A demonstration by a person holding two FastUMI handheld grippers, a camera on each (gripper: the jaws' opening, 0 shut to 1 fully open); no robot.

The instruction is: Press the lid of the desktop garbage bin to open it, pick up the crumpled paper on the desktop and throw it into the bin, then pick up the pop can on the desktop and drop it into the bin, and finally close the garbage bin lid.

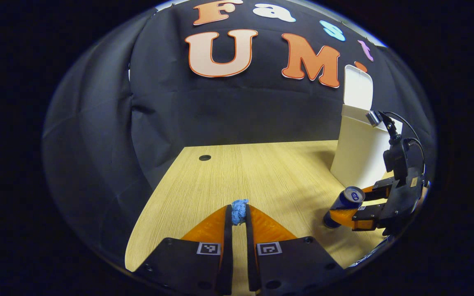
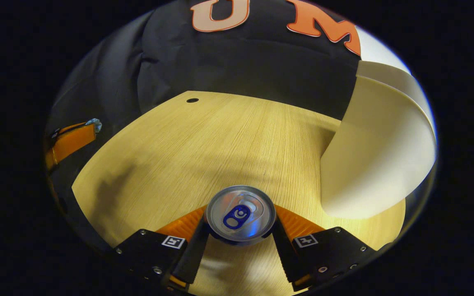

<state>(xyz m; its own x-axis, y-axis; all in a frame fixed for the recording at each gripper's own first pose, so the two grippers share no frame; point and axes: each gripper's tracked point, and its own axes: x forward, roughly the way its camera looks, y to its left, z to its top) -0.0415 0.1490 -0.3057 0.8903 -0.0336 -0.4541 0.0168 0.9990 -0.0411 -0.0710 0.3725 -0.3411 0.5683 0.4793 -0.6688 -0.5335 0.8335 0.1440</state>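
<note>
A blue crumpled paper [image 1: 239,213] is pinched between the fingertips of my left gripper [image 1: 239,209], which is shut on it above the wooden desktop [image 1: 261,172]. In the right gripper view, my right gripper [image 2: 241,224] is shut on the pop can [image 2: 240,213], whose silver top faces the camera. The left gripper view has that right gripper [image 1: 355,206] at the far right, holding the dark blue pop can [image 1: 344,205] tilted and low over the desk. Just behind it stands the white garbage bin [image 1: 354,160] with its lid [image 1: 358,88] raised. This bin [image 2: 372,164] rises close on the right of the can.
A small round hole [image 1: 205,158] lies in the desktop near its far left corner. The left gripper [image 2: 74,137] with the paper [image 2: 94,122] shows at the far left of the right gripper view. Black cloth walls close the back and left. Cables run from the right gripper.
</note>
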